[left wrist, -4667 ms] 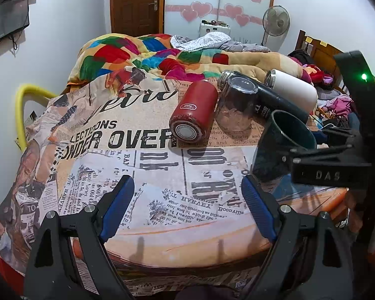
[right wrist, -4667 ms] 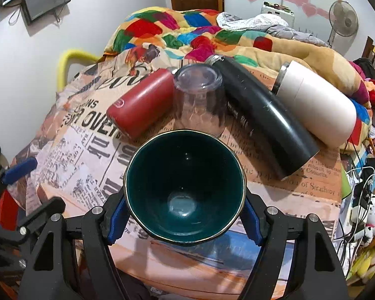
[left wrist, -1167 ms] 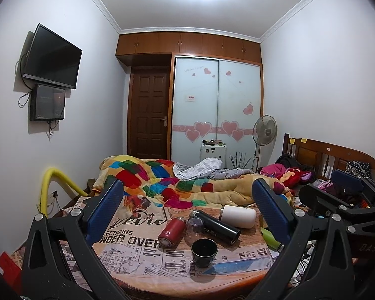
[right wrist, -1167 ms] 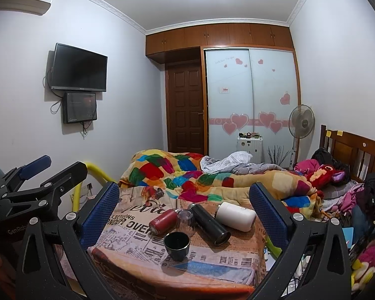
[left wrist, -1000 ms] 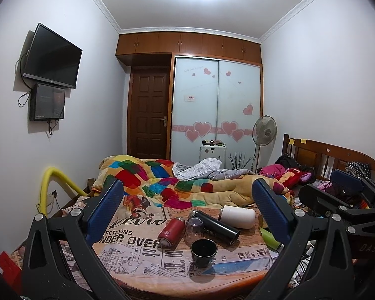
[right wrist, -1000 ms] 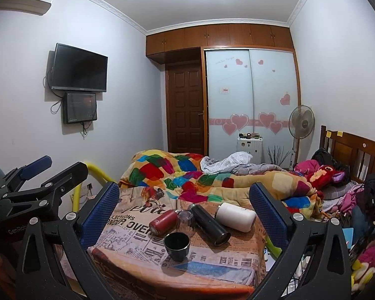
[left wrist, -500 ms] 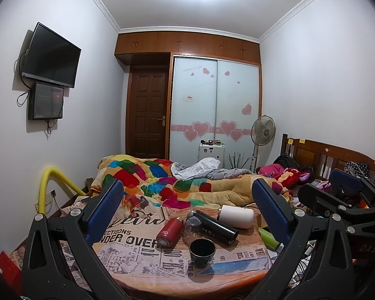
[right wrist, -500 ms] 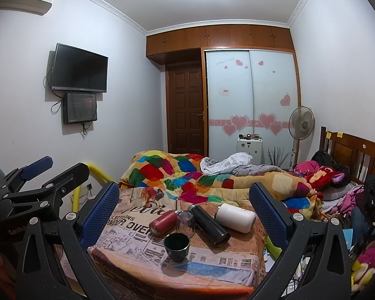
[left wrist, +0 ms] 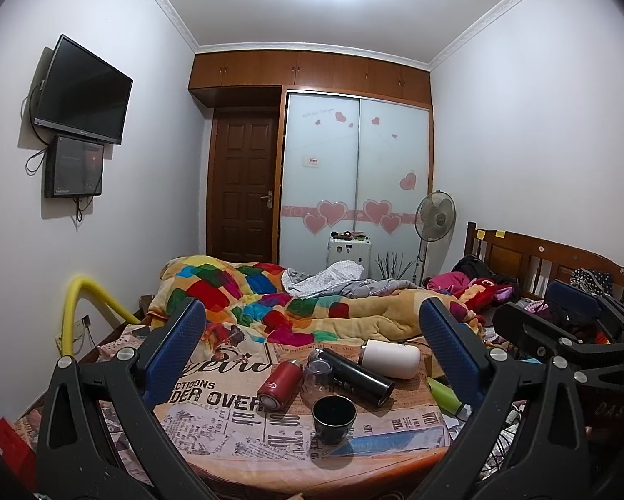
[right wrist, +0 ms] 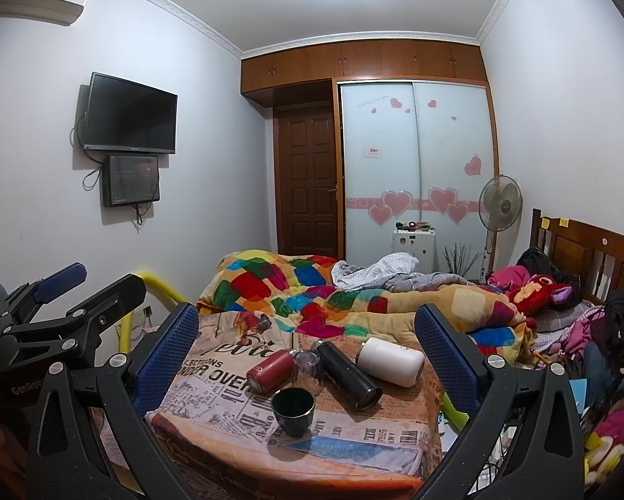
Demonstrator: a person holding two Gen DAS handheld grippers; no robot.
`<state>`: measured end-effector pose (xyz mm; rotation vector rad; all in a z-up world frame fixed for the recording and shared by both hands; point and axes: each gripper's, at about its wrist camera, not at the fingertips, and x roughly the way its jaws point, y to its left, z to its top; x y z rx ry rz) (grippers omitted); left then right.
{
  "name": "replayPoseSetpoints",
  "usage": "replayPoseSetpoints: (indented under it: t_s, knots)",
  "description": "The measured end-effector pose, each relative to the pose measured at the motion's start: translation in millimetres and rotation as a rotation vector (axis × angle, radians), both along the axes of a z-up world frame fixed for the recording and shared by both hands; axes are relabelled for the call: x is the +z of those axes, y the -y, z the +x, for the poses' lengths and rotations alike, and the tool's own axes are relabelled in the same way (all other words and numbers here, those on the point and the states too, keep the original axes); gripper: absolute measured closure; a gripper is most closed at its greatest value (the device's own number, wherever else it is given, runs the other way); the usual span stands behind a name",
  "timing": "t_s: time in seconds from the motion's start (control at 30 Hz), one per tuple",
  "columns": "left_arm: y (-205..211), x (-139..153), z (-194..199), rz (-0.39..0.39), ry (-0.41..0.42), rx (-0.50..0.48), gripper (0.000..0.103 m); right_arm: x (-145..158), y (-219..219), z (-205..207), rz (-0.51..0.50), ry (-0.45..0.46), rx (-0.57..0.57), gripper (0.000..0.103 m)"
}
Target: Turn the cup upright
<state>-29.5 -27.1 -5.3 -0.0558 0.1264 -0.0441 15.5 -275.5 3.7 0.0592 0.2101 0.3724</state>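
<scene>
While cup (left wrist: 334, 413) stands upright near table edge (left wrist: 312, 464) | left tongs (left wrist: 316, 354), right tongs (right wrist: 308, 352) wide open, empty, well back

Home bedroom: bed (left wrist: 312, 312), wardrobe (left wrist: 355, 179), wall TV (left wrist: 81, 89).

We have let go of the cup (right wrist: 292, 410): it now stands upright on the table (right wrist: 395, 437), and both our grippers, left (left wrist: 318, 358) and right (right wrist: 308, 354), have pulled well back, jaws wide apart.
</scene>
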Motion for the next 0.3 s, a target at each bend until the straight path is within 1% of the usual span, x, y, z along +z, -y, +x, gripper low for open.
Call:
replayPoseSetpoints:
  t_s: [0.3]
  knots:
    - [-15,-3,7,-0.023,-0.014,0.018,0.0,-3,-1,3,-0.007,-0.01,-0.007,0.0]
